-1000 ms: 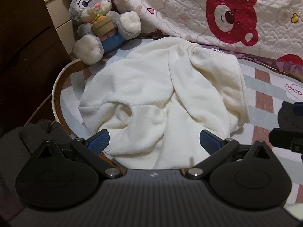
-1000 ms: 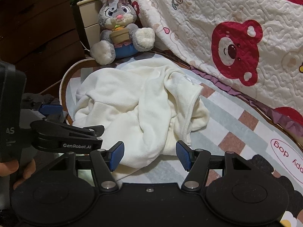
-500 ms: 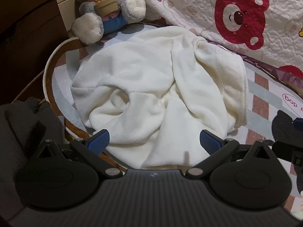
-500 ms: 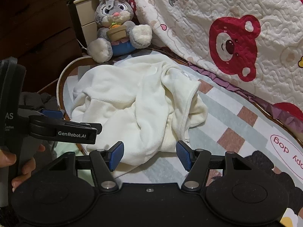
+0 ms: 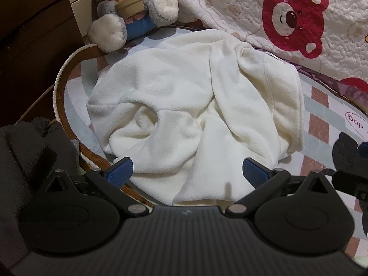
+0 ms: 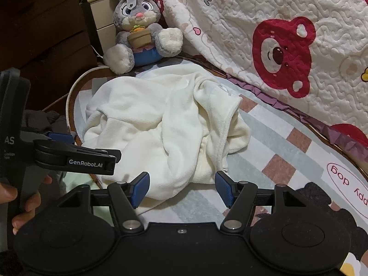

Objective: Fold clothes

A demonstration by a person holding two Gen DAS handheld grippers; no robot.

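On the checked mat (image 5: 318,124) a cream fleece garment (image 5: 195,105) lies crumpled in a loose heap, with many folds and one edge turned over on its right side. Its near edge reaches the brown rim of the mat. The left gripper (image 5: 187,171) is just above this near edge, with both blue pads spread wide and nothing between them. The right gripper (image 6: 181,188) is also released, its pads apart, near the lower right part of the garment and not touching it. From the right wrist view a hand (image 6: 23,204) holds the handle of the left gripper. Behind the garment a grey plush rabbit (image 6: 140,32) sits against a drawer unit (image 6: 103,18), and a quilt with red bears (image 6: 283,53) hangs at the right.
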